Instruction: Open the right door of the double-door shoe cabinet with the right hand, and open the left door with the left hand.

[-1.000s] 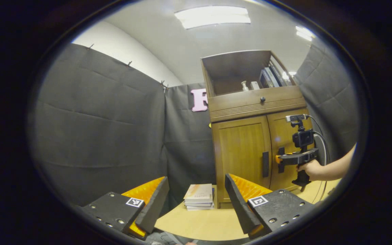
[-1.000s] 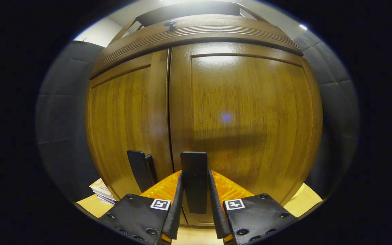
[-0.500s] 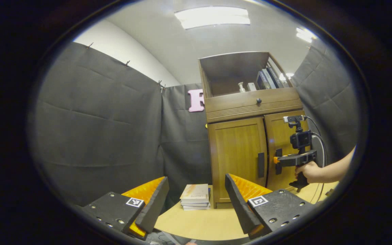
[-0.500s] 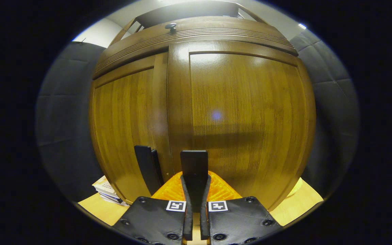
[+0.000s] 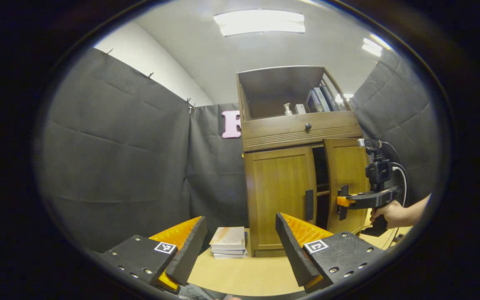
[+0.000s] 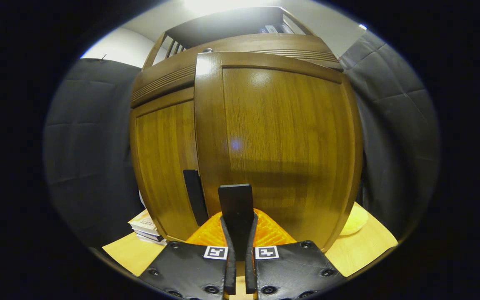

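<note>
My right hand-held gripper [image 6: 238,233] has its two fingers pressed onto the dark vertical handle [image 6: 236,210] of the right door [image 6: 281,141], one finger on each side of the handle. In the left gripper view I see this same right hand-held gripper [image 5: 342,202] farther off, held by a hand [image 5: 390,213], with a cable hanging from it. There the right door [image 5: 345,175] stands swung out from the shoe cabinet [image 5: 294,133], and a dark gap with a shelf edge shows between it and the left door [image 5: 279,196]. The left door is flat in its frame, and its own dark handle [image 5: 309,204] is free, with nothing on it. My left hand-held gripper [image 5: 240,246] is spread wide, holds nothing, and hangs well apart from the cabinet, above the bench [image 5: 244,273]. The cabinet stands on the bench. Above its doors there is a drawer with a small round knob [image 5: 307,126], and above that an open shelf [image 5: 281,93] with some books [image 5: 319,99] leaning at the right and a small pale bottle [image 5: 287,109]. A stack of books [image 5: 228,242] lies on the bench just beside the left side of the cabinet. In the right gripper view a yellow soft thing [image 6: 354,221] lies on the bench beside the cabinet, near the right door; I cannot tell what it is.
</note>
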The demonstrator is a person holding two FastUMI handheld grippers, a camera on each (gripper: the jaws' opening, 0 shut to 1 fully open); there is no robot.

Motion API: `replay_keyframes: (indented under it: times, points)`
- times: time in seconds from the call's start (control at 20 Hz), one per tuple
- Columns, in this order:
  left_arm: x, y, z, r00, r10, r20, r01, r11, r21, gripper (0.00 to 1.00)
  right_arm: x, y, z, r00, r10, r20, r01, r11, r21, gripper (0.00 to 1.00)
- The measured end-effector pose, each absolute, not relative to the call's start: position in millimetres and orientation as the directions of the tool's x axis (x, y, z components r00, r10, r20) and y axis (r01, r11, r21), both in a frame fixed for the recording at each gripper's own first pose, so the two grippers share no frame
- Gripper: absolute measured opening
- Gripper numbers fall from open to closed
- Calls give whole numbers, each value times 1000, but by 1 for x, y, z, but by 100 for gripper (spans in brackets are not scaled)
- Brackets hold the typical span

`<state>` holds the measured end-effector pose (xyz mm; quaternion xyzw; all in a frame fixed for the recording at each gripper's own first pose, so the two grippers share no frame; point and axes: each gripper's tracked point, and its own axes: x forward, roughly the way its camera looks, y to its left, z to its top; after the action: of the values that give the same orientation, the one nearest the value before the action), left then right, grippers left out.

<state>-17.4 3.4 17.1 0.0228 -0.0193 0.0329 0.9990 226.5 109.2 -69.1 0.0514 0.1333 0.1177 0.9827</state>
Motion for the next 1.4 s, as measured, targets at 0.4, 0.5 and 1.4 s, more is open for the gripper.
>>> replay_keyframes:
  times: [0.4, 0.5, 1.4]
  points:
    - [-20, -5, 23, 998, -44, 49, 43, 999, 32, 95, 218, 87, -41, 938, 240, -250, -212, 968, 133, 10]
    - [-20, -8, 23, 997, -67, 49, 66, 997, 31, 95, 214, 80, -38, 940, 235, -249, -207, 969, 136, 10]
    - [-23, -27, 14, 985, -172, 17, 172, 985, 19, 95, 170, -2, -34, 954, 161, -253, -145, 986, 80, 9]
